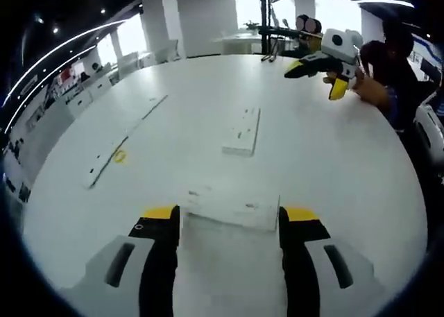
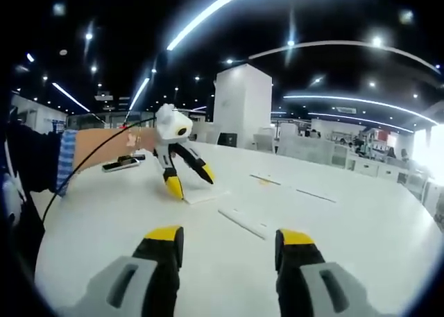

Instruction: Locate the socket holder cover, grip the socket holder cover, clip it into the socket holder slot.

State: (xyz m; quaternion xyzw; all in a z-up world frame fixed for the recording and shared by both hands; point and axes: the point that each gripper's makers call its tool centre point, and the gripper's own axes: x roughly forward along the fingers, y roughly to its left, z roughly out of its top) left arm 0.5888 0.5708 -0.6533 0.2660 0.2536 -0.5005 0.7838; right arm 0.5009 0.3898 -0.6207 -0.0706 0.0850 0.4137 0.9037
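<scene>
Your left tool [image 1: 229, 220] brackets the socket holder cover [image 1: 232, 206] on the counter [image 1: 333, 164], jaws apart, set to grip; your right tool [image 2: 229, 241] hangs open, empty.

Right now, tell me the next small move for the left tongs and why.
Probably close the left tongs. A flat white piece, likely the socket holder cover, lies on the white table between the open yellow-tipped jaws, seemingly not yet pinched. The socket holder sits farther ahead, so gripping comes before carrying. The right tongs hang open above the table, away from both parts.
</scene>
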